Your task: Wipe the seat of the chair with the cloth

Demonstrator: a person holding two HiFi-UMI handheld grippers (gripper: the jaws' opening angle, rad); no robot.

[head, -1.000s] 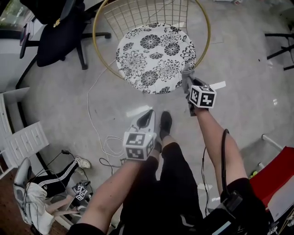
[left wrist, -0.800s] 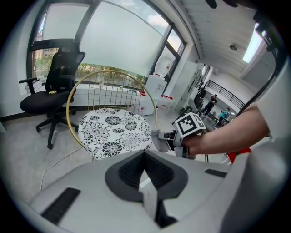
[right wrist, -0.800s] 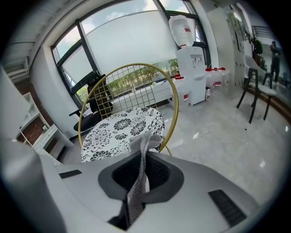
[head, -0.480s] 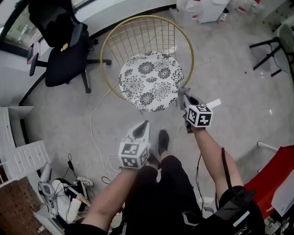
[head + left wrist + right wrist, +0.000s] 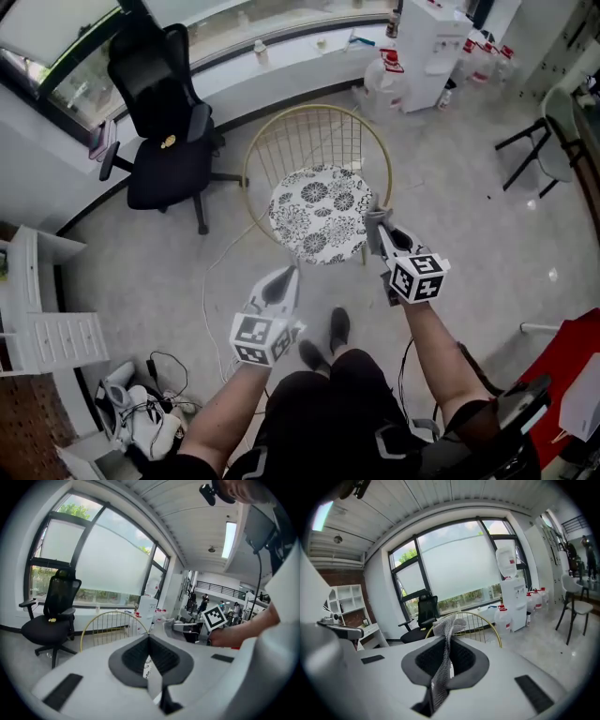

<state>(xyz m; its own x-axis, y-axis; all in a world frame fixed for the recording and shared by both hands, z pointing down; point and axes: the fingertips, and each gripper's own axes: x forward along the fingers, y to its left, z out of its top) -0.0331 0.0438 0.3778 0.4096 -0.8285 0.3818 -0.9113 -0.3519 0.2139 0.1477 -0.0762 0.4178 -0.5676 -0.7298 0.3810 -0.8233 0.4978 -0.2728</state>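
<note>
The chair has a gold wire frame and a round black-and-white floral seat cushion, and stands on the grey floor ahead of me. My right gripper is held beside the cushion's right edge, shut on a grey mesh cloth. In the right gripper view the cloth hangs pinched between the jaws of the right gripper, with the chair's gold back beyond. My left gripper is shut and holds nothing, in front of the seat. In the left gripper view the left gripper faces the chair back.
A black office chair stands left of the wire chair. A white water dispenser and bottles are behind it. White shelves and loose cables are at the left. Another chair is at the right.
The view has pulled back and up from the chair. Both grippers have come away with it, the right one still holding the cloth near the seat's right edge.
</note>
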